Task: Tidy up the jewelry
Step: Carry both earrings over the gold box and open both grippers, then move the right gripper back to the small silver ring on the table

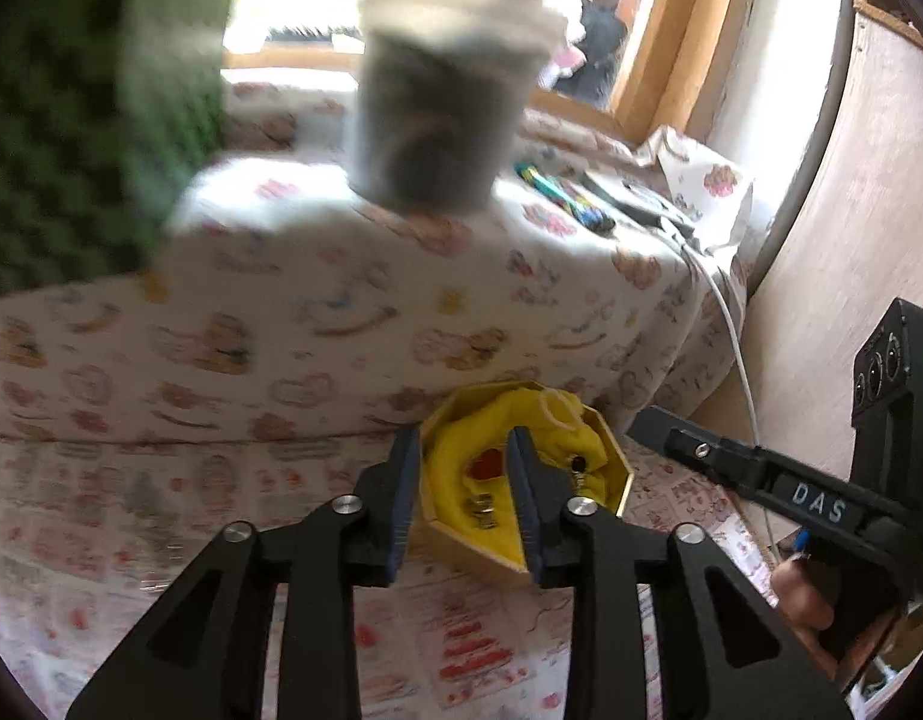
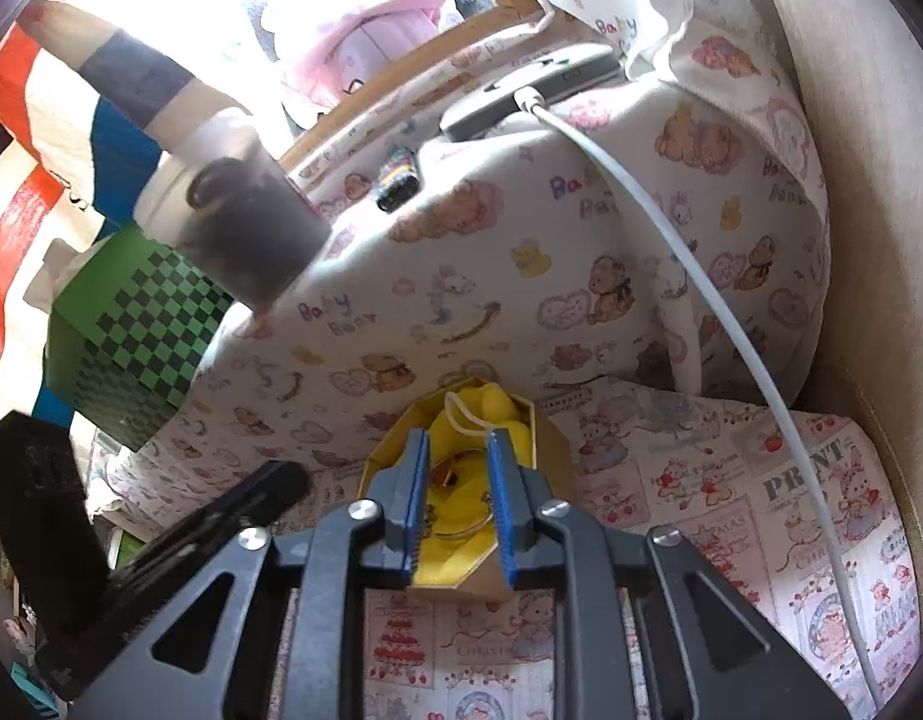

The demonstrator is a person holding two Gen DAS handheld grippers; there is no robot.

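Note:
A gold eight-sided box [image 1: 617,450] lined with yellow cloth [image 1: 461,450] rests on a printed pink-and-white sheet. Inside lie a red stone [image 1: 488,464], small gold pieces [image 1: 482,510] and a white cord loop [image 1: 554,408]. My left gripper [image 1: 464,450] hangs over the box's left half, jaws apart, pads touching nothing. In the right wrist view my right gripper [image 2: 458,450] stands over the same box [image 2: 551,438], blue pads a little apart, with a thin gold hoop [image 2: 461,531] lying on the cloth below the gap. One of the right gripper's fingers [image 1: 731,462] reaches in from the right.
A bear-print cushion [image 2: 521,270] rises just behind the box. On it sit a clear tub with dark contents [image 1: 437,96], a striped small item [image 1: 563,195] and a grey device [image 2: 521,90] with a white cable [image 2: 701,276]. A green chequered box [image 2: 131,330] stands left, a wall [image 1: 851,210] right.

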